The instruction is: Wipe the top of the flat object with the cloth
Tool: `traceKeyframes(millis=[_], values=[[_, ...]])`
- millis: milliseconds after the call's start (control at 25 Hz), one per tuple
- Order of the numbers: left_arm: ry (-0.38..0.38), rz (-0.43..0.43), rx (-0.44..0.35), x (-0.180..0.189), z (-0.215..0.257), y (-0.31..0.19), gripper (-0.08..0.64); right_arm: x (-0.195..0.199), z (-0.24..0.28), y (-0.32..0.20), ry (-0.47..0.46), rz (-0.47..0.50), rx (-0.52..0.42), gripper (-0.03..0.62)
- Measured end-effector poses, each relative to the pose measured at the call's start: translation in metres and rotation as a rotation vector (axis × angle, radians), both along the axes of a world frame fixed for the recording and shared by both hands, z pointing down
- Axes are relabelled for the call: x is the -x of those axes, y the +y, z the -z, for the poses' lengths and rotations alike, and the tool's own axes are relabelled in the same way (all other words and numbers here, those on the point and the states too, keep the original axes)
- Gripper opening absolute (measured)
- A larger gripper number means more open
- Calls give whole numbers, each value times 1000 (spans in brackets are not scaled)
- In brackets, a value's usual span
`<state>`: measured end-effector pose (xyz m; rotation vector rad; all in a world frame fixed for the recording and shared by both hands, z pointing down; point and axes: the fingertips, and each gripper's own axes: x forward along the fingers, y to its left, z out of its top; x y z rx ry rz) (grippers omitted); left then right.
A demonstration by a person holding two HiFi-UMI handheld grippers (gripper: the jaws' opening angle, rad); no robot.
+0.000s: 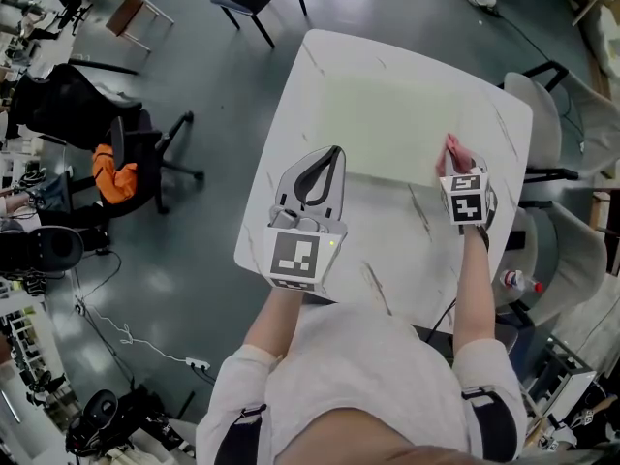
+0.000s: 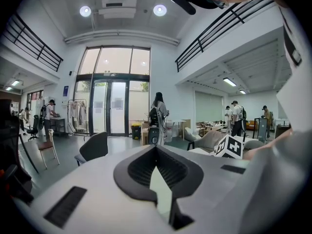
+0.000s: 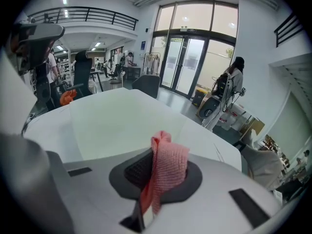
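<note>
Now, cloth in right gripper

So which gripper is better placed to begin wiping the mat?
Right. The right gripper is shut on the pink cloth and is at the near right edge of the mat. The left gripper holds nothing, with its jaws together, so it has nothing to wipe with.

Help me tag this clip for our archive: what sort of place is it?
Likely a large open workspace or lab hall, two storeys high: wheeled office chairs on a grey floor, tall glass entrance doors, and a railed upper gallery.
</note>
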<state>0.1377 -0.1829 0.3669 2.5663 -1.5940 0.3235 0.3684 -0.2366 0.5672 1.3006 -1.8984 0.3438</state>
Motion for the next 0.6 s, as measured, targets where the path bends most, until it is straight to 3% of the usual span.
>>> traceKeyframes(millis=[360, 600], values=[[25, -8, -26, 5, 5, 8, 15, 7, 0, 49, 37, 13, 9, 30], [21, -36, -19, 13, 4, 14, 15, 10, -2, 59, 43, -48, 23, 30]])
